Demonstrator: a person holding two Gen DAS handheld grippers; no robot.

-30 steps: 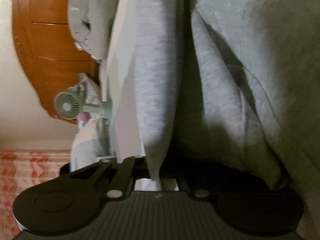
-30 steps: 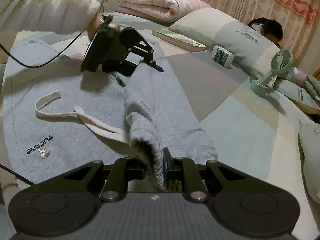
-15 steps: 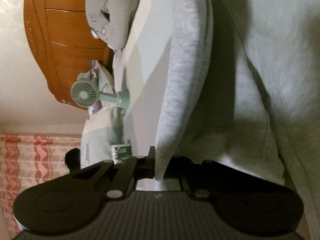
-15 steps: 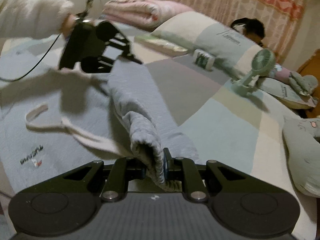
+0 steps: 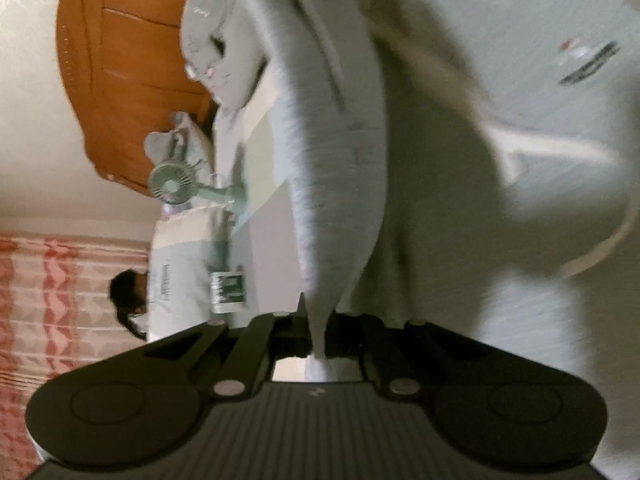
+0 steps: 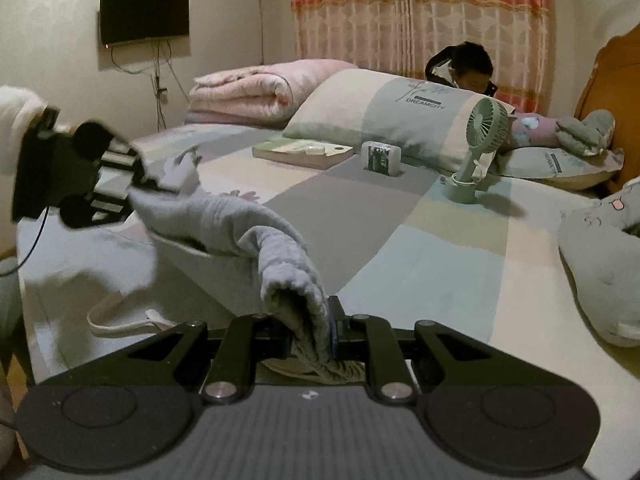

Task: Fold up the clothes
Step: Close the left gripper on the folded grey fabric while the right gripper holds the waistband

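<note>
Your left gripper (image 5: 318,336) and right gripper (image 6: 312,336) each clamp 1 end of the sweater (image 6: 224,220), slung above the bed (image 6: 400,240). Risk: the thin left pinch slips; drawstring (image 6: 120,322) snags.

A small pale-green handheld fan (image 6: 480,148) stands upright in its round base on the pastel patchwork bedsheet (image 6: 420,248), just in front of a long cream-and-grey pillow (image 6: 384,120), and beside it sit a little white-and-green box (image 6: 381,158) and a flat pale-green book (image 6: 302,152). Behind them lies a folded pink quilt (image 6: 256,92), a person (image 6: 472,68) sits low by the orange-and-cream patterned curtain (image 6: 420,12), and a dark flat screen (image 6: 144,16) hangs on the wall. At the right edge there's a grey plush cushion (image 6: 600,264) and the orange wooden headboard (image 6: 608,68).
</note>
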